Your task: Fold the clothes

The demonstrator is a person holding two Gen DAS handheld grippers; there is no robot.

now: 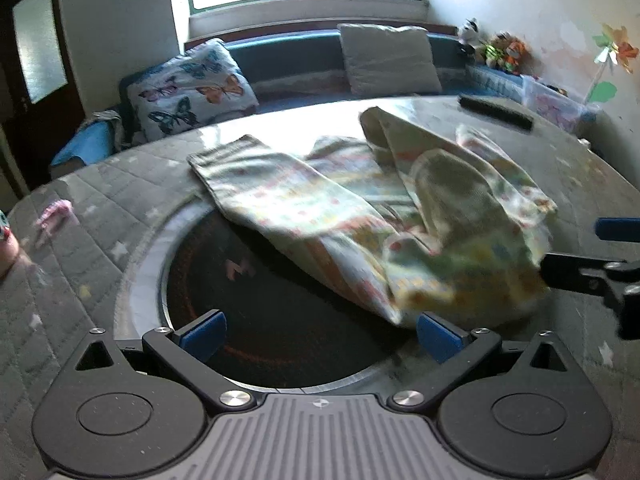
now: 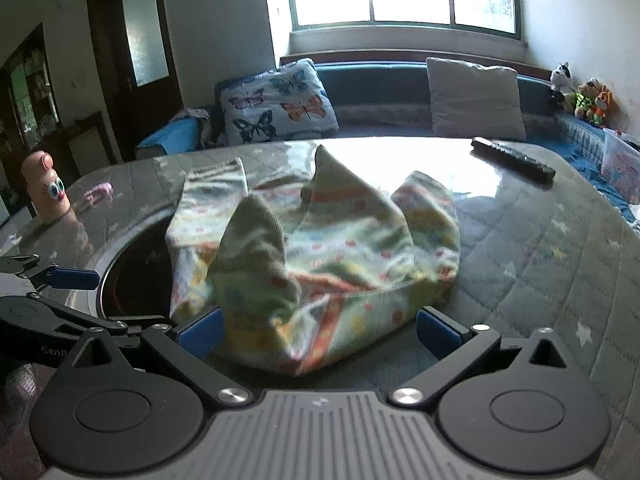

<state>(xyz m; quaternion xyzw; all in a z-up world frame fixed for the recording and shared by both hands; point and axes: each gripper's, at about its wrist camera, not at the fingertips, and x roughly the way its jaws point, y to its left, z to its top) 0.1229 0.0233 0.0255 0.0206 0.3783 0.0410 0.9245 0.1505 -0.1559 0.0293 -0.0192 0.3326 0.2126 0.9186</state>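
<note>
A crumpled pastel patterned garment lies on the grey quilted table, partly over the round dark inset. It also shows in the right wrist view, bunched up with green ribbed cuffs sticking up. My left gripper is open and empty, over the dark inset, with the garment's near edge by its right fingertip. My right gripper is open with the garment's near edge lying between its fingers. The right gripper's fingers show at the right edge of the left view.
A black remote lies at the table's far right. A pink toy figure and a small pink object stand at the far left. A round dark inset with a metal rim sits in the table. A sofa with cushions is behind.
</note>
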